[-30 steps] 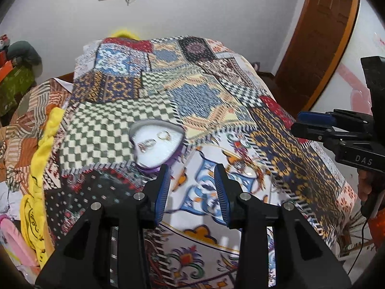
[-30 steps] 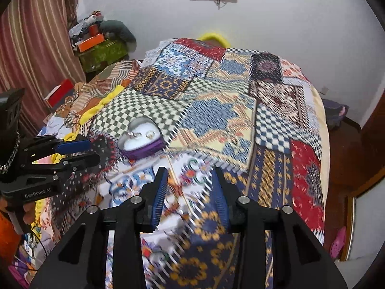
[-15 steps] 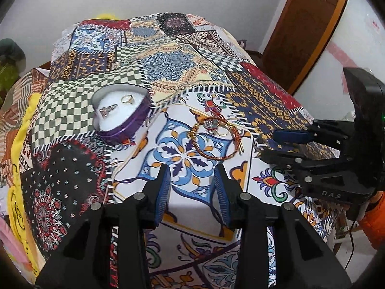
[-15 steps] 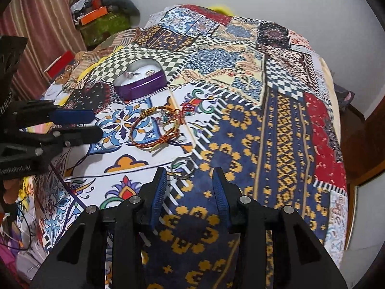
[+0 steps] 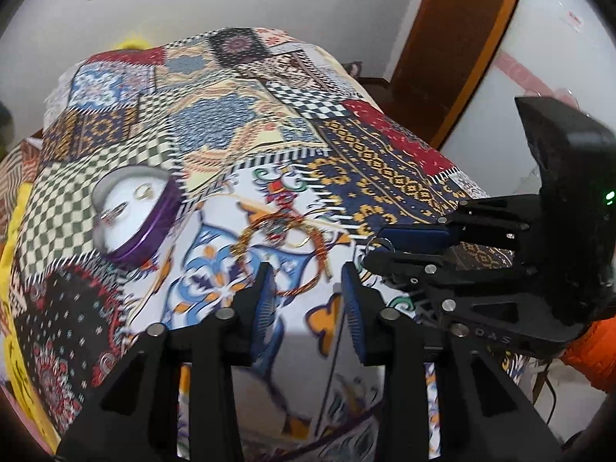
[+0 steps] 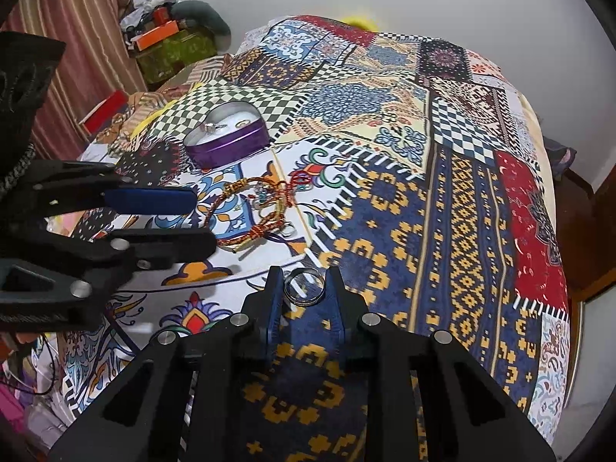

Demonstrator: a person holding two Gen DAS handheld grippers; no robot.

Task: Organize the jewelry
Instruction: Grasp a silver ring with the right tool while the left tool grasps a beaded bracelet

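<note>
A purple heart-shaped jewelry box (image 5: 133, 217) with a white lining holds rings on the patterned bedspread; it also shows in the right wrist view (image 6: 227, 140). Red-and-gold thread bracelets (image 5: 287, 248) lie tangled in front of it, seen too in the right wrist view (image 6: 254, 208). My right gripper (image 6: 305, 288) is shut on a silver ring (image 6: 304, 288) held between its fingertips just above the cloth. My left gripper (image 5: 308, 296) is open and empty, just short of the bracelets. The right gripper also appears at the right of the left wrist view (image 5: 408, 246).
The bed is covered by a patchwork bedspread (image 6: 442, 192). A wooden door (image 5: 454, 38) stands to the right of the bed. Boxes and clutter (image 6: 169, 42) sit by a striped curtain to the left. A yellow cloth (image 5: 11, 231) lies along the bed's left edge.
Both grippers have moved forward and lower toward the jewelry. My right gripper has closed its fingers on the silver ring that lay on the cloth. The left gripper stayed open.
</note>
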